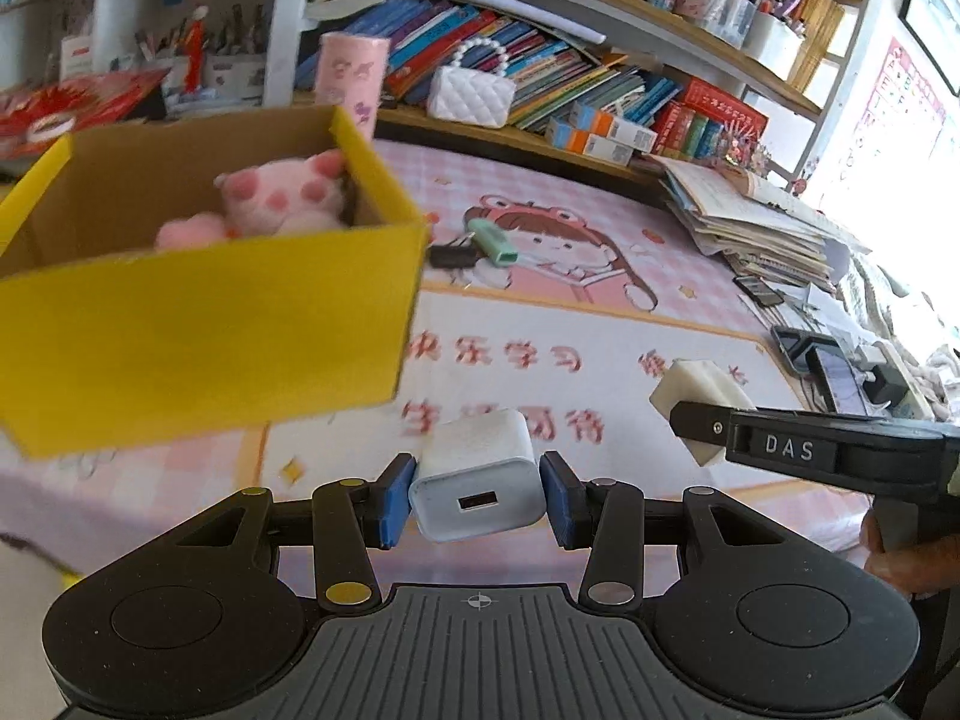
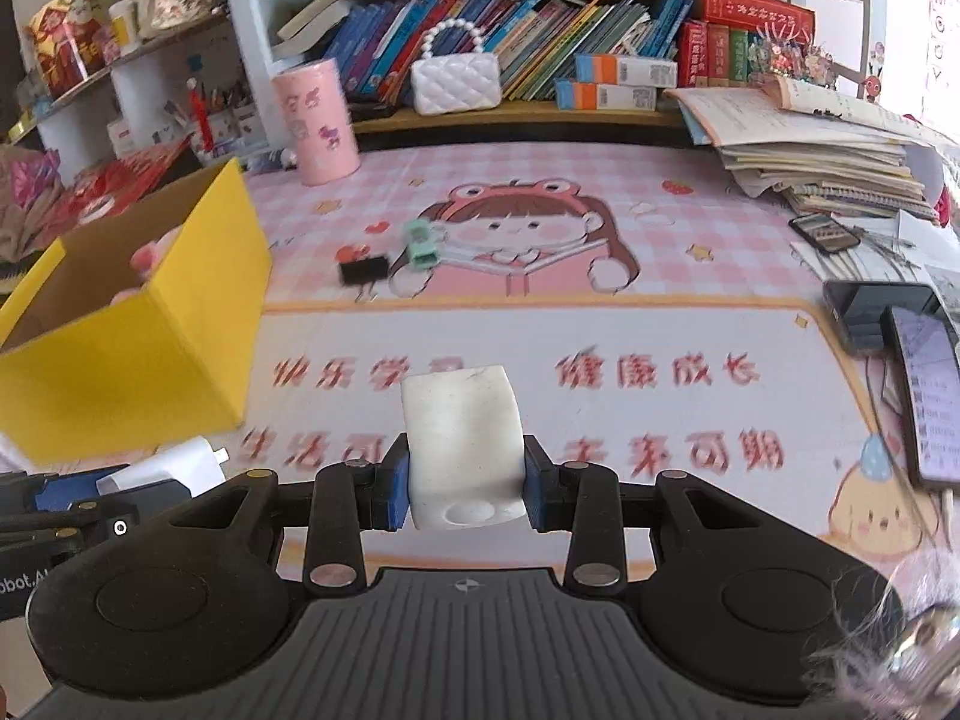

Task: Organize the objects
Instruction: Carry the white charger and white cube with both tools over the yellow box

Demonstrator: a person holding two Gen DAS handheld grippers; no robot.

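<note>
Two closed grips: white charger point(image 1: 478, 480) between left fingers point(image 1: 396, 498), white block point(image 2: 461, 450) between right fingers point(image 2: 397, 489).

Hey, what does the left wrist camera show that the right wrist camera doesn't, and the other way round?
Only the left wrist view shows the charger's USB port and the pink spotted plush toy clearly inside the yellow box. Only the right wrist view shows the chick print on the mat and the round dimple in the white block. Both show the box, green stapler, black binder clip, white quilted purse and both tongs' loads.
</note>
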